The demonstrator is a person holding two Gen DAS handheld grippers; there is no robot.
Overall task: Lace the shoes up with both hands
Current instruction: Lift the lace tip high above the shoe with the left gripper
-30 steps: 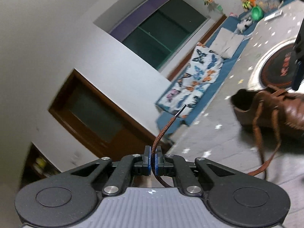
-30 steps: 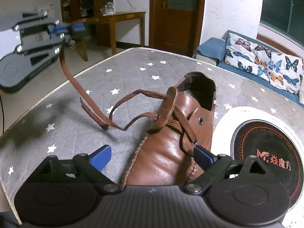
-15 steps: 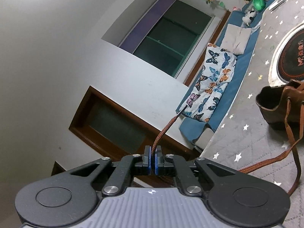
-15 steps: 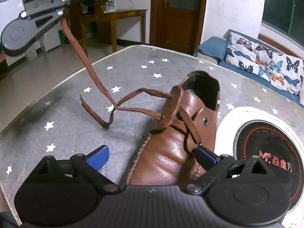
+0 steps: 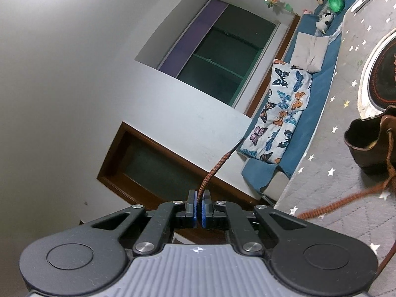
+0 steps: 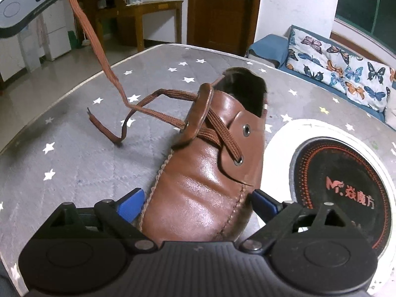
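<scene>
Brown leather shoe (image 6: pixel 205 173) at lower centre of the right wrist view, toe toward the camera, resting on the grey star-patterned table (image 6: pixel 74 163). Brown lace (image 6: pixel 99 47) threaded through the eyelets, running taut to the upper left of the frame. Left gripper (image 5: pixel 199 206) clenched on the lace, tip protruding above the blue pads. Right gripper (image 6: pixel 198 204) spread wide, fingers flanking the shoe toe; contact not discernible. Round black-and-white induction plate (image 6: pixel 341 173) just right of the shoe.
</scene>
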